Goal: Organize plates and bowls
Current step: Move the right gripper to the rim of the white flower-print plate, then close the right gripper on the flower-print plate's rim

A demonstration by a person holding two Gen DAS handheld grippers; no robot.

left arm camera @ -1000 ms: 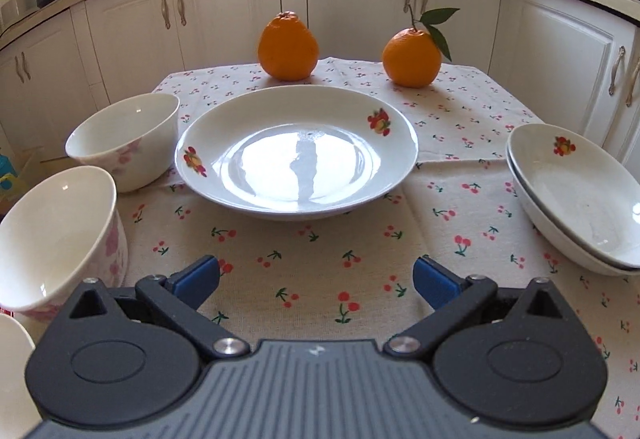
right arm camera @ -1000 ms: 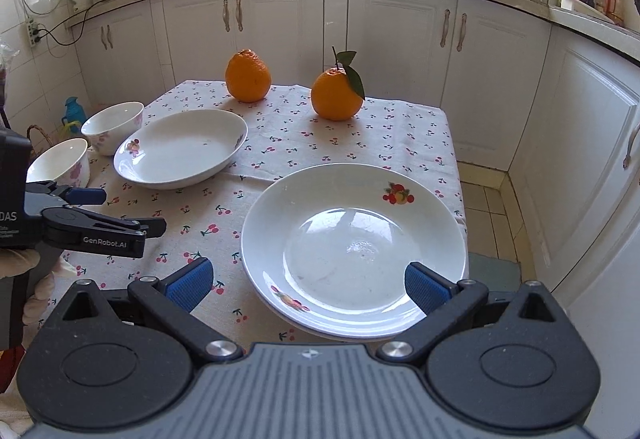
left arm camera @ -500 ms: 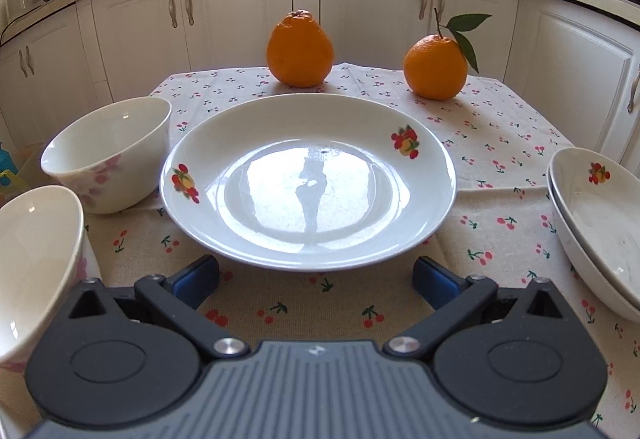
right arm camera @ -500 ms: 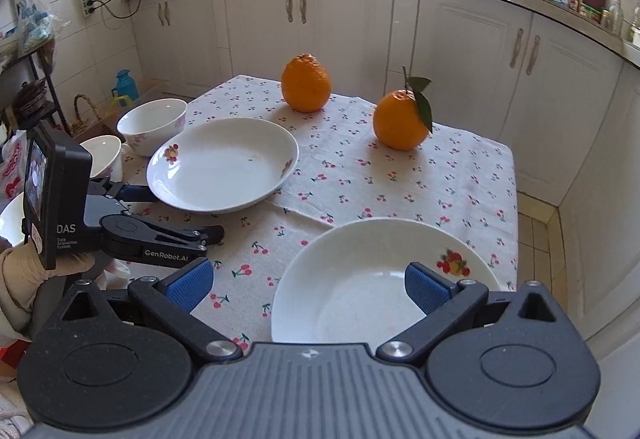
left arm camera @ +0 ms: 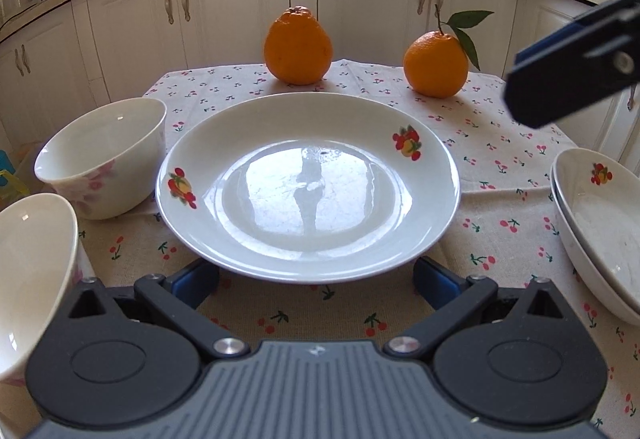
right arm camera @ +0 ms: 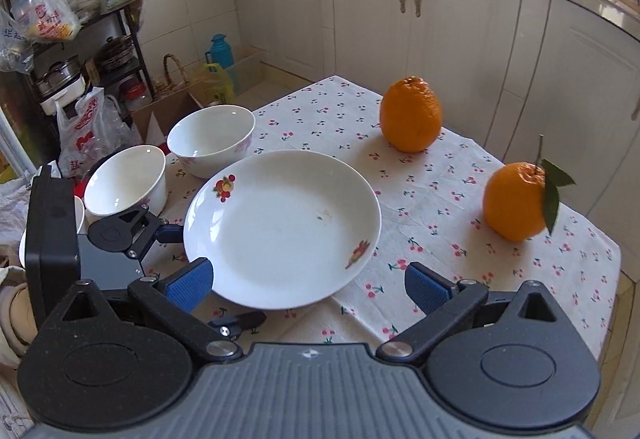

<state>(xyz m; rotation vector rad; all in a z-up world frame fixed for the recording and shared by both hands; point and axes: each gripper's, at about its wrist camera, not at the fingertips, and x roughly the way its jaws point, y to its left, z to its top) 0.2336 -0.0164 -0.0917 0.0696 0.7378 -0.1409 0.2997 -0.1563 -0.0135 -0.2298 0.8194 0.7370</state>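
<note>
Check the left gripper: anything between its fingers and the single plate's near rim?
Nothing. In the left wrist view the left gripper is open, and the plate already overlaps its fingertips, with only tablecloth below.

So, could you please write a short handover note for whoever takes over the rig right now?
Left gripper: open, fingers either side of the single plate's near rim, not closed on it.
Right gripper: open, empty, above the table.
Two plates are stacked at the table's right edge; two bowls stand separately left of the plate.
Done: that stack of two.
Left: probably add the single plate, then nest the bowls.
</note>
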